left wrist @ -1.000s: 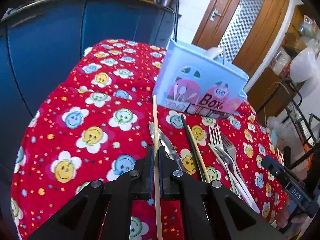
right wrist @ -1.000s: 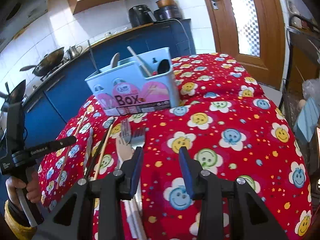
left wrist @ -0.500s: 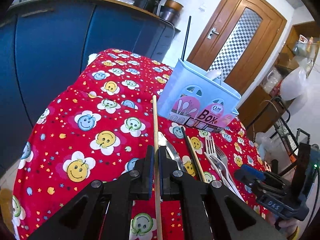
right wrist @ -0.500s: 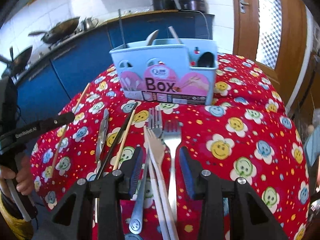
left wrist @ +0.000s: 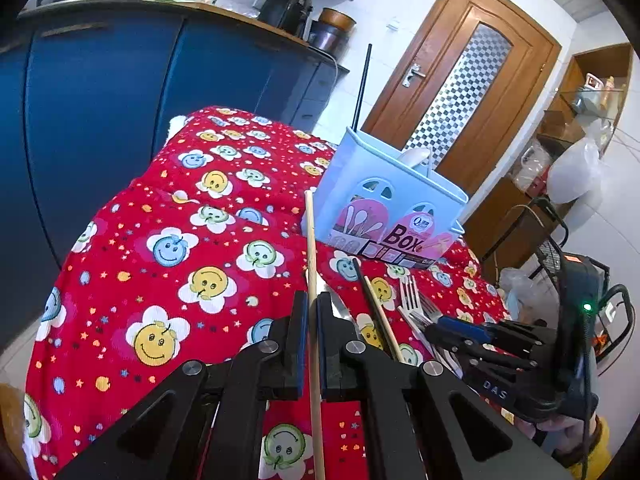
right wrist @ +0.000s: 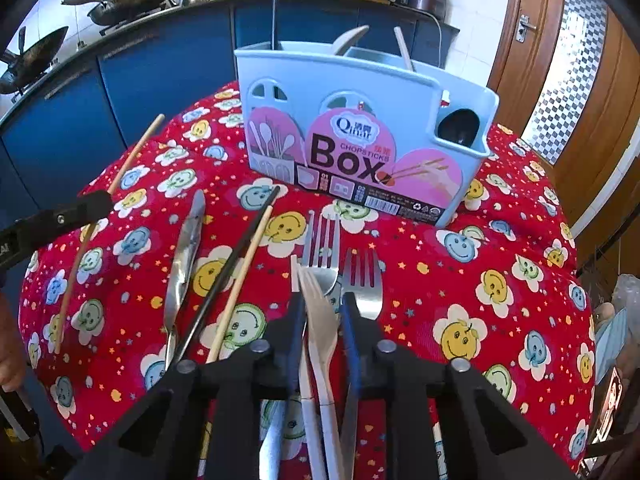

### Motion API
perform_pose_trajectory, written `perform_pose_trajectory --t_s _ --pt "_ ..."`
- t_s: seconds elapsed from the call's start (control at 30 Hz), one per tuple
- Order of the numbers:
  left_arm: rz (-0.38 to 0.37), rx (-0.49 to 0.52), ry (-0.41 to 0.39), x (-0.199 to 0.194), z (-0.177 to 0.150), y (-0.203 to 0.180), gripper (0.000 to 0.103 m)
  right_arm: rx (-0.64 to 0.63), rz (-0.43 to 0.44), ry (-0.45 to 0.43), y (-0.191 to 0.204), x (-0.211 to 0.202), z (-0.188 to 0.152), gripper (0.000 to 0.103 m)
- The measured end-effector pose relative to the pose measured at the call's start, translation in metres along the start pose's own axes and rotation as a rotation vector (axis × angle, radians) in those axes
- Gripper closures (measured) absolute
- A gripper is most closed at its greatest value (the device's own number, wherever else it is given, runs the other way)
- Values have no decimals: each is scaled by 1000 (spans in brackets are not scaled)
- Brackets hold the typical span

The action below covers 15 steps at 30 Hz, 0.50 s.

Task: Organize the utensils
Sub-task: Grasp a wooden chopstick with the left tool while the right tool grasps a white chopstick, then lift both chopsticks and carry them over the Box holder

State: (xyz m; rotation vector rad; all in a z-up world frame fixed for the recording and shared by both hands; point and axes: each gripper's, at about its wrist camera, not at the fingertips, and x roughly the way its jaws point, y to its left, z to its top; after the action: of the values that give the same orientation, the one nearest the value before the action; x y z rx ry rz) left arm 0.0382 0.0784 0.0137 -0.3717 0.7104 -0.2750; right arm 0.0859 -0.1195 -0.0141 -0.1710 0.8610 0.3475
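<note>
Left wrist view: my left gripper (left wrist: 313,344) clamped tight on wooden chopstick (left wrist: 310,264), stick lifted, tip near chopsticks box (left wrist: 384,204) on red-cloth bench (left wrist: 168,216). Step in hand: sorting loose utensils into box. My right gripper (right wrist: 322,308) closing narrow around white plastic knife (right wrist: 318,312); pads look not quite pressing yet, hard to tell. Metal forks (right wrist: 362,280) just beside. Next move calls for firm pinch on knife alone, then lift toward box compartment.
</note>
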Motion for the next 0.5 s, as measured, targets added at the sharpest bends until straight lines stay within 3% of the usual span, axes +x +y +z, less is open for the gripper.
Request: perform_pose_trajectory --t_s 0.07,0.2,0.5 --pt "-4 2 0 0 0 0 99 -4 5 8 0 -1 0 93" --pt "-8 0 1 0 0 -1 99 -17 1 16 -2 -8 -3 98" --pt "-28 10 -7 -4 1 -8 99 87 42 -47 -29 -39 -12 98"
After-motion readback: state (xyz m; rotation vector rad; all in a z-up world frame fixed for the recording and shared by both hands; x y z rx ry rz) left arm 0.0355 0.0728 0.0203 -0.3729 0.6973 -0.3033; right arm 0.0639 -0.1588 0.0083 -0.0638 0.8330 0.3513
